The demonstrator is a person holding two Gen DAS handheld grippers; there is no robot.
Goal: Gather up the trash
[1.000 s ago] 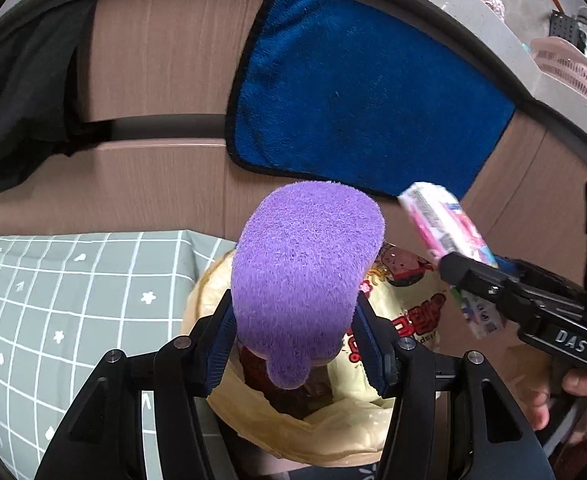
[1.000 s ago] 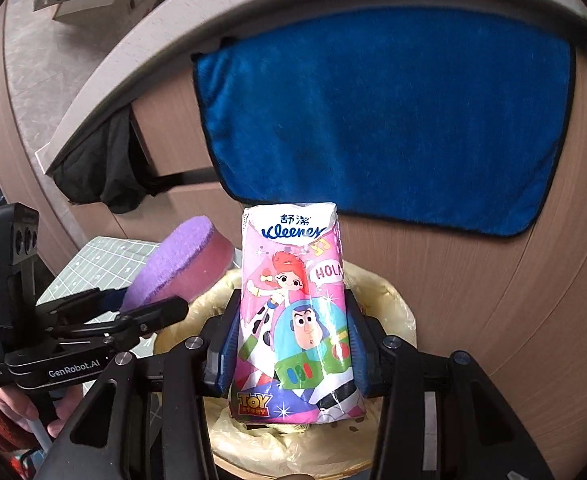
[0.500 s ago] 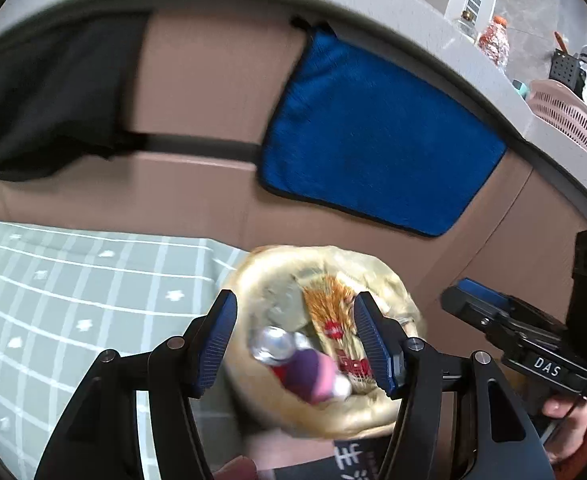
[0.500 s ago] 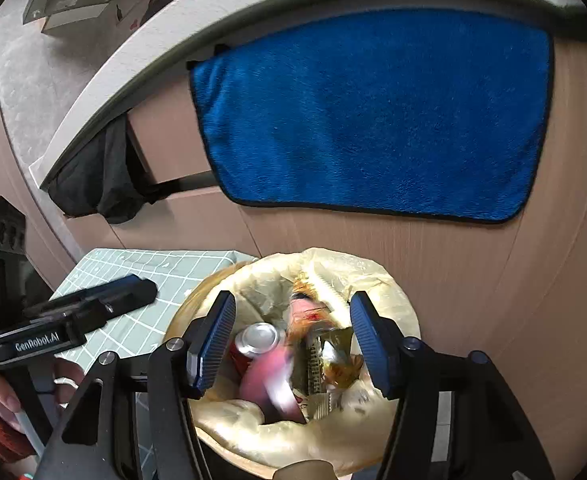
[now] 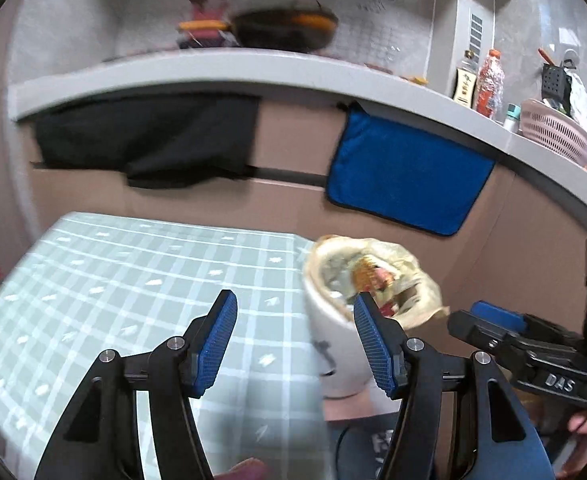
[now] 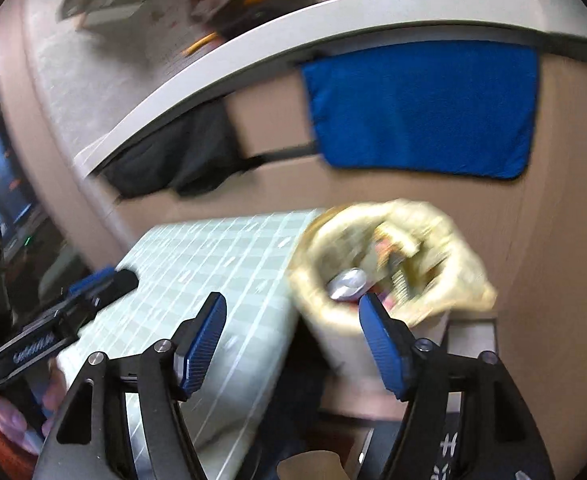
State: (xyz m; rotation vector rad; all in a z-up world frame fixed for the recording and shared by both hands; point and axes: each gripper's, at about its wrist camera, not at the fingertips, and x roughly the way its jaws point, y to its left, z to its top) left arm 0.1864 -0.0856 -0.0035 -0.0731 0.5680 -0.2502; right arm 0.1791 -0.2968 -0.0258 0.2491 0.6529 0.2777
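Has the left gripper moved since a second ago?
Yes. The left gripper has pulled up and back from the trash bin: the blue towel now looks smaller and the countertop has come into view.

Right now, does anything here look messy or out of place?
Only the bin beside the table: its yellowish liner sags unevenly over the rim, with wrappers and a can piled near the top. Nothing looks spilled.
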